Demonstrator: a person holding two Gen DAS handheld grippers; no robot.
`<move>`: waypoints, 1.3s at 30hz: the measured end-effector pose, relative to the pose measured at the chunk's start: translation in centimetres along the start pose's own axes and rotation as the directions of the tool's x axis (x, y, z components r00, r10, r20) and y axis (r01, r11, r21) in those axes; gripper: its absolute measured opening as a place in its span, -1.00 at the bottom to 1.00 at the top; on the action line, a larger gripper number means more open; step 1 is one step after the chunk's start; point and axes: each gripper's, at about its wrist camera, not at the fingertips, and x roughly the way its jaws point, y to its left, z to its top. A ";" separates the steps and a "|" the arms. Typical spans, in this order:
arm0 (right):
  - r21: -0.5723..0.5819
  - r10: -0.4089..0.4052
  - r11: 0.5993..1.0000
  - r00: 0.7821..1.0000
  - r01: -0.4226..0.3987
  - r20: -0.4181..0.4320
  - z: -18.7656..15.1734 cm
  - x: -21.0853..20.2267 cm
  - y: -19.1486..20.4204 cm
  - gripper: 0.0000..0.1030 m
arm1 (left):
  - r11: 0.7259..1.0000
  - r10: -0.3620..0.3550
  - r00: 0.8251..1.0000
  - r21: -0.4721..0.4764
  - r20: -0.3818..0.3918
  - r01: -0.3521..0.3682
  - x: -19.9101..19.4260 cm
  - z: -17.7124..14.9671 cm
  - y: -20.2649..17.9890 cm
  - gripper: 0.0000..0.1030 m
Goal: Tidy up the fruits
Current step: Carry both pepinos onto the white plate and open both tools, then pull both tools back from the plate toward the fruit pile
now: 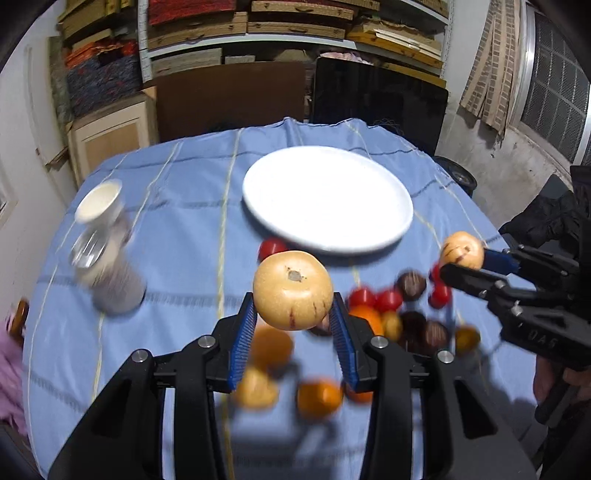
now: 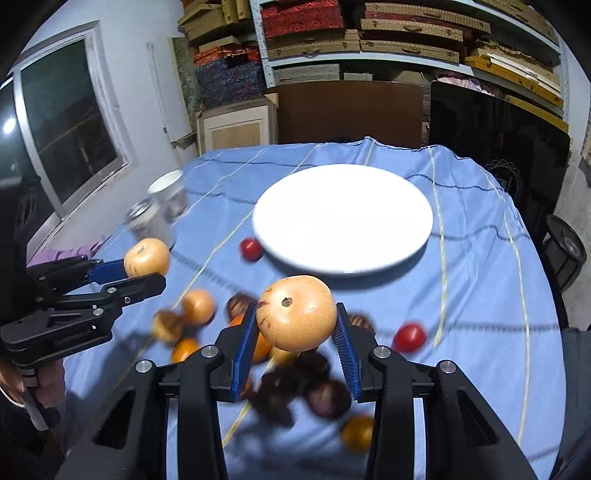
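My left gripper (image 1: pixel 293 295) is shut on a round yellow fruit (image 1: pixel 291 290) with purple streaks, held above the table. It shows at the left of the right wrist view as the left gripper (image 2: pixel 146 267) holding that fruit (image 2: pixel 147 256). My right gripper (image 2: pixel 297 317) is shut on a second yellow fruit (image 2: pixel 297 314); the left wrist view shows this gripper (image 1: pixel 463 262) and its fruit (image 1: pixel 462 250) at the right. An empty white plate (image 1: pixel 327 199) (image 2: pixel 343 218) lies ahead. Below the grippers lie several blurred loose fruits: red (image 1: pixel 388 300), orange (image 1: pixel 319 397), dark purple (image 2: pixel 327 397).
A blue cloth (image 1: pixel 177 229) covers the table. A white cup (image 1: pixel 99 201) and a clear jar (image 1: pixel 110 273) stand at the left. One red fruit (image 2: pixel 251 249) lies by the plate's near-left rim, another (image 2: pixel 408 336) sits to the right. Shelves of boxes (image 2: pixel 369 33) fill the back wall.
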 end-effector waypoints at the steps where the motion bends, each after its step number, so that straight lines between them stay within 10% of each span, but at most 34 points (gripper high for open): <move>1: 0.003 -0.006 1.000 1.000 0.006 -0.009 0.9 0.9 -0.6 -0.20 | 1.000 -0.009 1.000 -0.002 -0.008 0.009 1.0 1.2 -0.2 -0.24; 16: 0.129 -0.036 0.990 0.987 0.056 -0.154 5.1 12.2 -6.4 -0.10 | 0.999 -0.026 0.985 -0.035 -0.172 0.020 15.9 8.1 -1.6 -0.04; 20: 0.151 -0.054 0.986 0.993 0.069 -0.102 4.8 10.3 -6.8 0.16 | 0.997 0.003 0.991 -0.072 -0.133 -0.012 15.2 7.9 -0.8 0.48; 39: 0.056 -0.194 0.980 0.973 0.188 0.128 -3.5 -3.6 -1.7 0.66 | 0.998 0.042 0.999 0.045 0.013 -0.042 2.8 -0.3 -3.6 0.76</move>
